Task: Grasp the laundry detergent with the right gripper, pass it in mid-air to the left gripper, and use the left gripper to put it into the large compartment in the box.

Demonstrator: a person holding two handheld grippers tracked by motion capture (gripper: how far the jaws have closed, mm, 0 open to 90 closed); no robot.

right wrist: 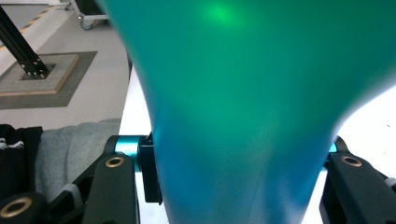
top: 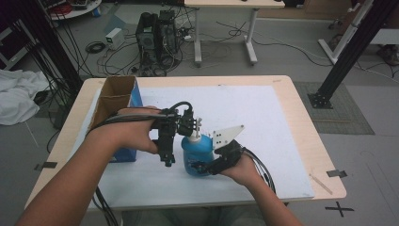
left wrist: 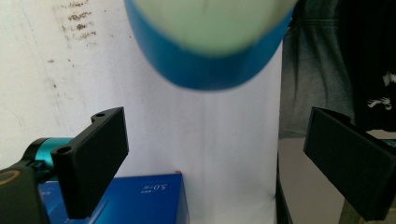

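My right gripper (top: 203,165) is clamped on the blue bottle (top: 196,153), mid-table on the white mat (top: 263,117). My left gripper (top: 188,125) hangs spread by its pump top (top: 197,126). Risk: bottle tips or slips if I push the pump off-axis.

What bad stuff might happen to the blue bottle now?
1. The right gripper pinches the blue bottle low on its body, so it might tip or slip.
2. The left gripper hangs open right beside the bottle's white pump top and might bump it.
3. The open cardboard box stands close and might get knocked.
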